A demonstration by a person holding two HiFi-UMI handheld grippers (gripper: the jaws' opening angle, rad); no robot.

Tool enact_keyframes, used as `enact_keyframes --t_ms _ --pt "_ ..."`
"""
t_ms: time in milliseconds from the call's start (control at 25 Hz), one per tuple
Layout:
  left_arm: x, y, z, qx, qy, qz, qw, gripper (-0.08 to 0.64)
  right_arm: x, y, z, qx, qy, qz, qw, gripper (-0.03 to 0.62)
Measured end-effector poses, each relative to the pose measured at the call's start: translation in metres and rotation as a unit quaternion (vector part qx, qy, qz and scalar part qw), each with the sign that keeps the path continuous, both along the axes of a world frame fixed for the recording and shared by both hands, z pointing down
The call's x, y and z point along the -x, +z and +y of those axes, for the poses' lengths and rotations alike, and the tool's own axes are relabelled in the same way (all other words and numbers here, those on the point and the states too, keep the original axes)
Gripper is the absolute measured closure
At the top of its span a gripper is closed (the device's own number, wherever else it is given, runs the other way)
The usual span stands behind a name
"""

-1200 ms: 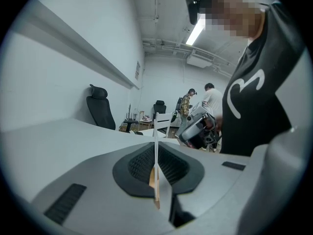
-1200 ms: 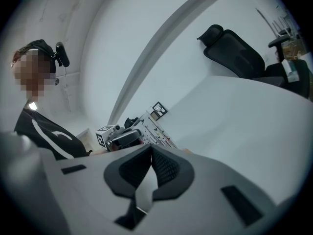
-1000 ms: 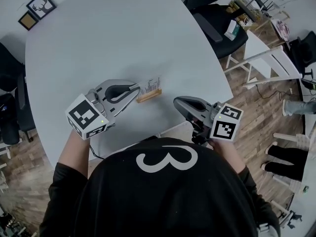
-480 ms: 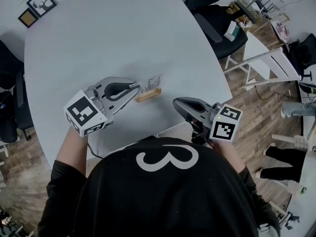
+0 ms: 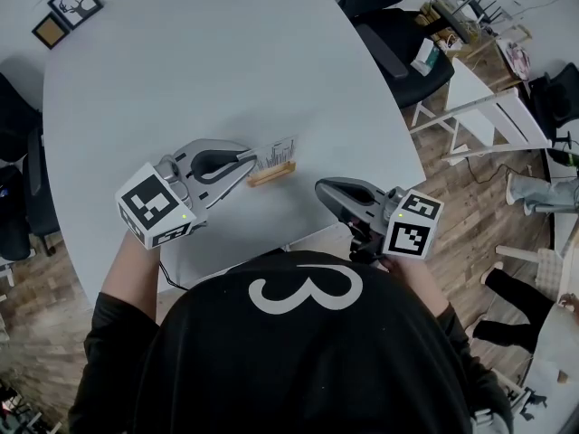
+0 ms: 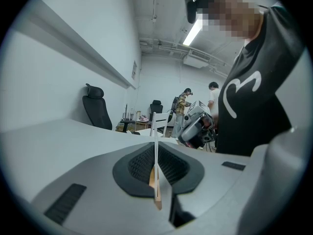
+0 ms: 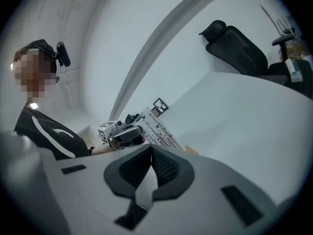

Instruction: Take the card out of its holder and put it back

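Observation:
A white printed card (image 5: 276, 154) stands upright in a small wooden holder (image 5: 273, 174) on the white table (image 5: 199, 70). My left gripper (image 5: 252, 161) reaches it from the left and is shut on the card's left edge. In the left gripper view the card (image 6: 156, 155) runs edge-on between the dark pads (image 6: 142, 163), with the wooden holder (image 6: 153, 181) at its foot. My right gripper (image 5: 322, 188) hovers to the right of the holder near the table's front edge, shut with nothing in it; its view shows the card (image 7: 159, 129) and the left gripper (image 7: 122, 132) ahead.
Two small picture frames (image 5: 72, 9) lie at the table's far left corner. A black office chair (image 5: 393, 48) and a white chair (image 5: 493, 107) stand right of the table on the wooden floor. Two people (image 6: 186, 99) stand far across the room.
The left gripper's marker cube has shifted slightly left and up. The card, the holder and the right gripper stay where they were.

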State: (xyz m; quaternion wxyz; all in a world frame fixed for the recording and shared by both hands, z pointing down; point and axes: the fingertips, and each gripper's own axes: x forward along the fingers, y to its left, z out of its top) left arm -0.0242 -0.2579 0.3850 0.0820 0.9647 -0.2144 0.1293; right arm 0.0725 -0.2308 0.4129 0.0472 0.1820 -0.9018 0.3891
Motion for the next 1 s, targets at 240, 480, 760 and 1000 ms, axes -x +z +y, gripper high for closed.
enact_keyframes --t_ms 240,480,760,1000 --pt "-0.0010 -0.0007 0.0002 -0.004 -0.001 -0.006 1.0000 0.535 -0.0016 0.0032 0.0006 0.003 0.001 0.001 1.000 0.581" --pt "0.0014 -0.0015 0.0009 -0.007 -0.006 -0.011 0.9999 0.535 -0.0002 0.0006 -0.0002 -0.001 0.000 -0.001 1.000 0.581" --pt "0.0013 0.0000 0.0012 -0.006 -0.007 -0.011 0.9999 0.535 0.0005 0.0018 0.0012 0.000 -0.002 0.000 1.000 0.581" --pt "-0.0018 0.0031 0.0012 -0.009 -0.008 -0.016 0.9998 0.535 -0.0002 0.0018 0.0021 0.001 -0.002 0.000 1.000 0.581"
